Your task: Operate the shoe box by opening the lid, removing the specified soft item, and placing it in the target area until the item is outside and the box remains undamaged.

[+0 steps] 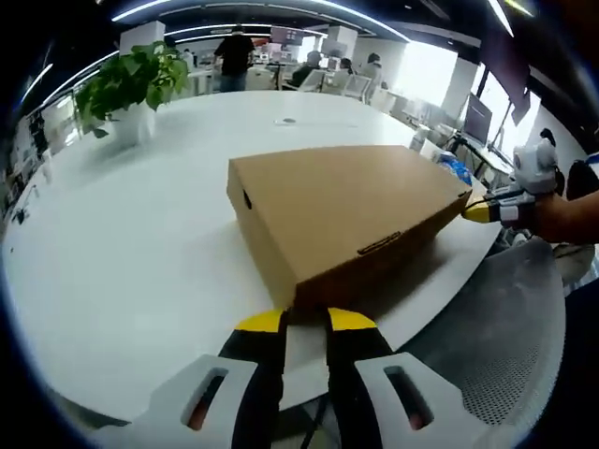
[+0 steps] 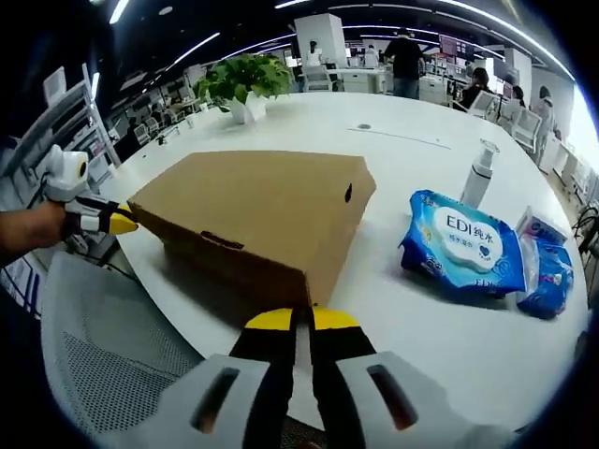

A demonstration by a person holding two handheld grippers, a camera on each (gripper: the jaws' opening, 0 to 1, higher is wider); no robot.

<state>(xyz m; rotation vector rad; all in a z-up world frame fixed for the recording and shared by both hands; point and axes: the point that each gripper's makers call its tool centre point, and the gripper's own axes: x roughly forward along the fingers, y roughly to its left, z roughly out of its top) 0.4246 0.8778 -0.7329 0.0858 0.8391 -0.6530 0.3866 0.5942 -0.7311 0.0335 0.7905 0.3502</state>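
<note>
Shoe box [image 1: 346, 210]: shut, lying near the tabletop [image 1: 140, 234] edge.
Left claw [image 1: 304, 321]: tips nearly together, holding nothing, at one front corner.
Right claw [image 2: 302, 319]: same, at the other corner.
Risk: pushing hard could dent the corners or slide the box off.

Plain brown shoe box [image 1: 346, 210], yellow-tipped tools.
</note>
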